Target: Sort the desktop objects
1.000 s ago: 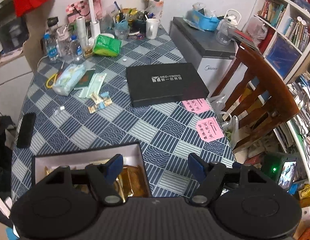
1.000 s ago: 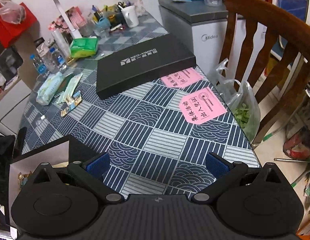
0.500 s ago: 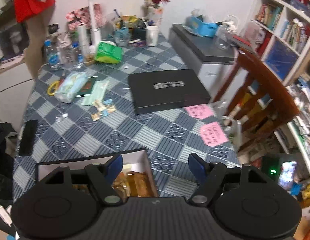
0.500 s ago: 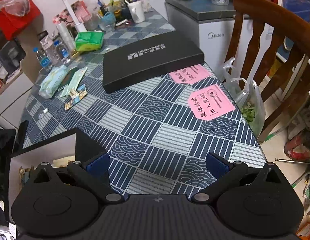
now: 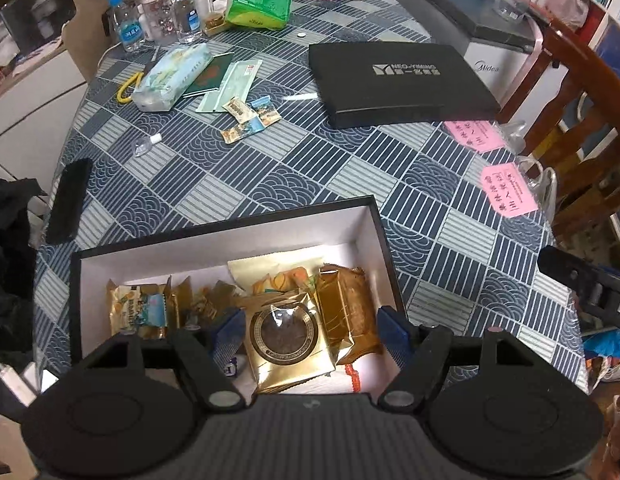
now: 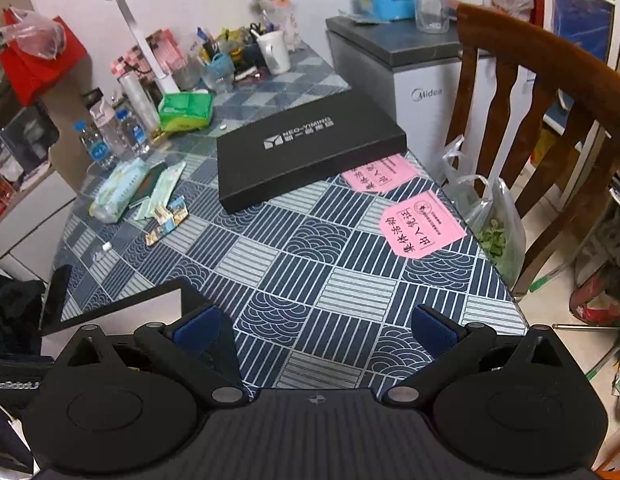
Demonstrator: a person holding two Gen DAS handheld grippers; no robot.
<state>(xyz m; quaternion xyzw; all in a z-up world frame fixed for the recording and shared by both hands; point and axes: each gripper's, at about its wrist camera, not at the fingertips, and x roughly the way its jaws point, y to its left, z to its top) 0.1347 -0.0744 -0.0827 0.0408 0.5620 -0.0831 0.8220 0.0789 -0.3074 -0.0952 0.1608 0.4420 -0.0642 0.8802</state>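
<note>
Landmark: open black cardboard box with white lining (image 5: 374,216), at the near edge of the blue-and-grey patterned tablecloth (image 5: 293,168).

Item 1. Gold foil packet with round dark window (image 5: 287,338), lying flat inside the box, toward its near right. Judged light, crinkly and slippery; the contents may crush. Best taken across its two side edges with a shallow, gentle pinch.

Item 2. Amber cellophane-wrapped bar (image 5: 350,312), just right of the gold packet, against the box's right wall. Probably soft-skinned and light; hold across the narrow width.

Item 3. Small printed snack sachets (image 5: 249,118), loose on the cloth well beyond the box's far wall. Thin and flat, likely hard to lift off cloth; an edge pinch would serve.

Item 4. Pale green soft tissue pack (image 5: 171,76), farther beyond the box, to its far left. Compressible, light.

Item 5. Flat black lid with silver logo (image 5: 398,76), beyond the box to its far right. Rigid and wide; judged too broad for one pinch except at a rim.

Item 6. Two pink paper slips (image 6: 422,224), right of the box near the table edge. Flimsy.

Left gripper (image 5: 310,328): jaws spread wide, holding nothing, poised over the box and straddling the gold packet.

Right gripper (image 6: 314,326): jaws spread wide, holding nothing, over bare cloth just right of the box.
</note>
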